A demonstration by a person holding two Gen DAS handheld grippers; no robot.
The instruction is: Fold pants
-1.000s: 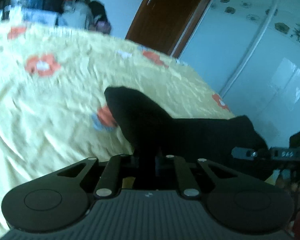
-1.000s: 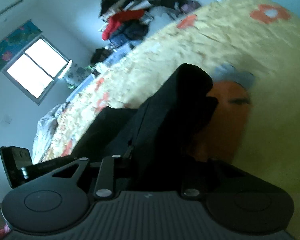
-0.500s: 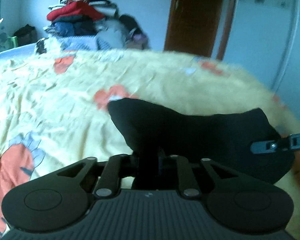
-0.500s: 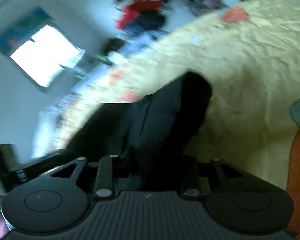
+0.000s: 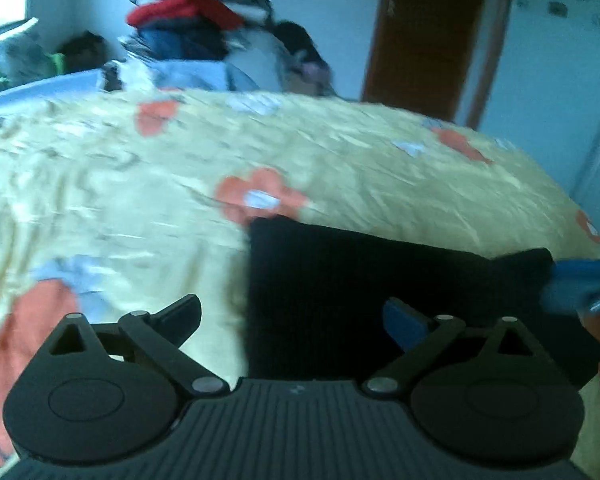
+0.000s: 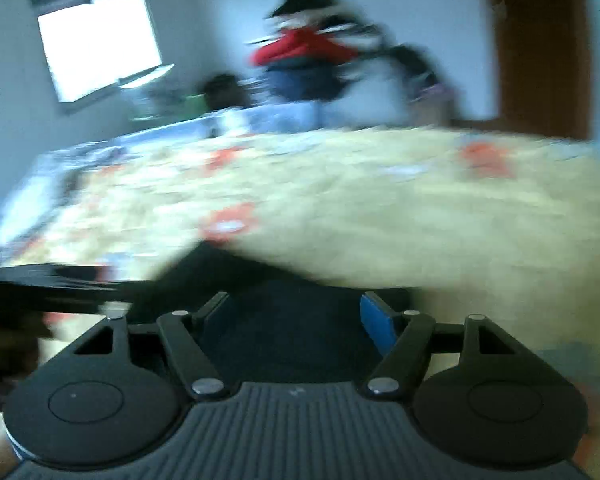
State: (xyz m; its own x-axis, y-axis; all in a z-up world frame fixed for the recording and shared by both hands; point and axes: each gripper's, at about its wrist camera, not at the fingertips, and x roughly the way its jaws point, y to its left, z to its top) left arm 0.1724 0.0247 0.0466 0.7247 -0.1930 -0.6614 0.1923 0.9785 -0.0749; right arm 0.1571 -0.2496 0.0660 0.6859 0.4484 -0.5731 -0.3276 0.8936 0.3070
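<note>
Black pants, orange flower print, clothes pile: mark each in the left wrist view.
Black pants (image 5: pixel 360 292): left wrist view, middle of the fabric.
Orange flower print (image 5: pixel 260 196): left wrist view, its centre.
Clothes pile (image 5: pixel 188 28): left wrist view, red garment.

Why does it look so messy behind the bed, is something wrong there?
Nothing looks damaged or spilled. The pile of clothes behind the bed is heaped loosely, red on top, which looks untidy. The black pants lie folded on the flowered bedspread, with one corner sticking out at the right.
</note>
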